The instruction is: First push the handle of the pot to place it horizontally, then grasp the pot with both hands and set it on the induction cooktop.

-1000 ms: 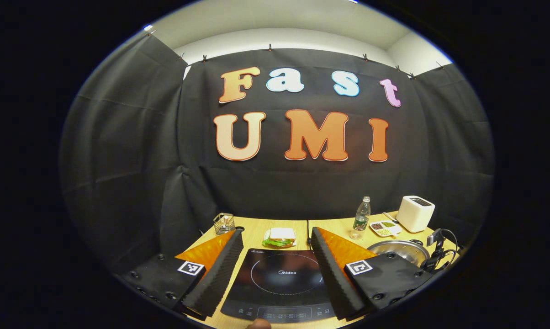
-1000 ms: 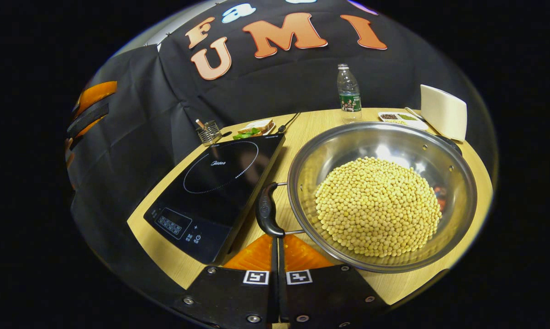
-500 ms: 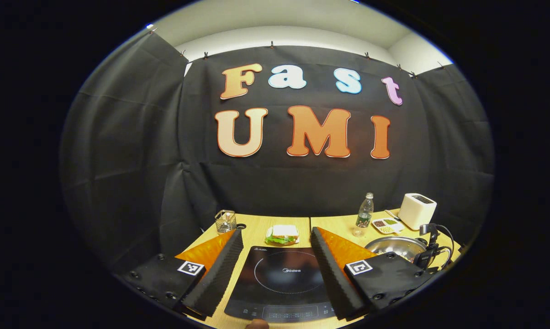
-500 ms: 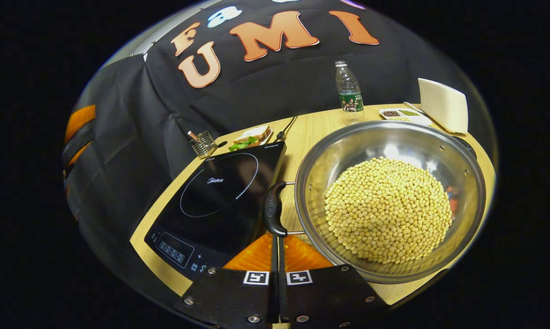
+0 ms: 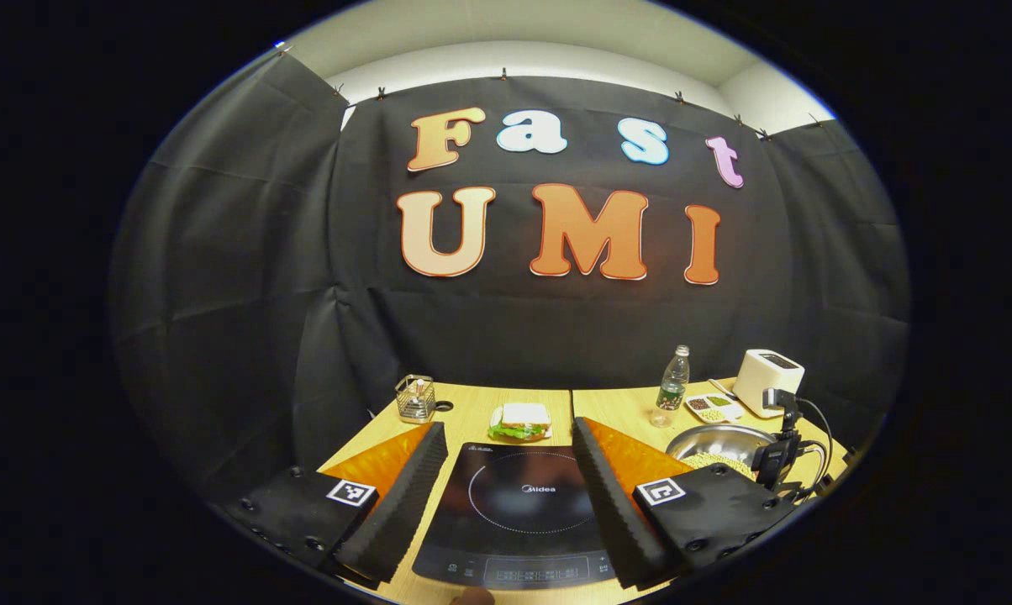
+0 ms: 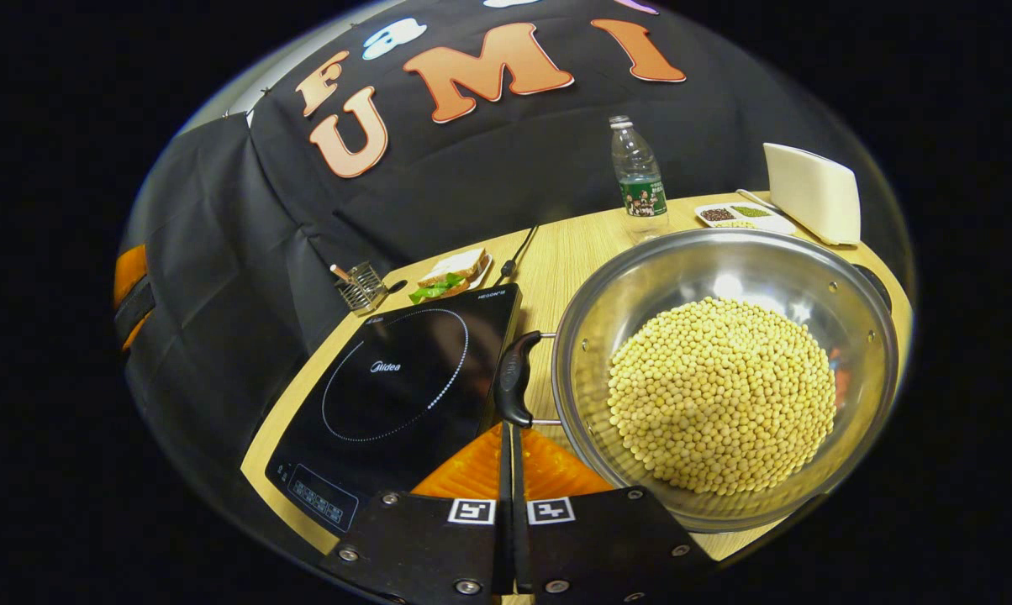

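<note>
- Right gripper was seen pressed closed, empty, touching the pot handle.
- Left gripper was held wide.
- Pot judged heavy with beans, rigid, slick; side handles suggested as holds.

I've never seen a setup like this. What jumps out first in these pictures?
In the right gripper view, the big steel pot heaped with pale beans, standing on the wooden table right of the black induction cooktop. The right tongs are closed, their tips at the pot's black handle. In the left gripper view, the left tongs gape wide over the cooktop.
</note>
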Motion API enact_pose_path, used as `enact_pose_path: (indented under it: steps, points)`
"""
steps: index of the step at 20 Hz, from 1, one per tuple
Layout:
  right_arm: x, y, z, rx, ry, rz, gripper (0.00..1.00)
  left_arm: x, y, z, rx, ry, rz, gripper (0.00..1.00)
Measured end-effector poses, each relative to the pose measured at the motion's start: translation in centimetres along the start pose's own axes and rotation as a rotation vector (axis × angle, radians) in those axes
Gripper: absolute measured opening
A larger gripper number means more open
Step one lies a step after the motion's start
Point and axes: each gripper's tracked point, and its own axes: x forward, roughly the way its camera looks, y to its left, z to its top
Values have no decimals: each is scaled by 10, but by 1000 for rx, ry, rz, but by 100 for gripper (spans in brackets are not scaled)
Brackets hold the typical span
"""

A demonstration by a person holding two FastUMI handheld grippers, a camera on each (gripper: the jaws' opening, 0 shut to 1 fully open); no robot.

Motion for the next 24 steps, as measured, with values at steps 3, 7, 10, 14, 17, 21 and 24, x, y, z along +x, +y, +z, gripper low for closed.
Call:
enact_pose_path:
  steps: [3,7,10,14,17,21,24]
  points:
    - [-2,-3,1,4,5,-1,0,-1,-10,-2,2,7,-15,98]
    - [-36,-9,12,0,-41,15,0,-3,-34,-4,10,3,-64,97]
    - [-67,-22,21,-8,-75,22,0,1,-56,-7,-1,4,-105,97]
    - [-99,-53,46,-22,-146,-13,0,13,-93,-20,-27,22,-155,98]
    - [-110,-81,58,-30,-170,-36,0,27,-122,-34,-27,39,-187,98]
    - [-121,-126,73,-32,-204,-97,2,57,-159,-62,-29,84,-218,98]
    - [-125,-158,85,-44,-230,-152,20,78,-184,-94,-14,152,-243,98]
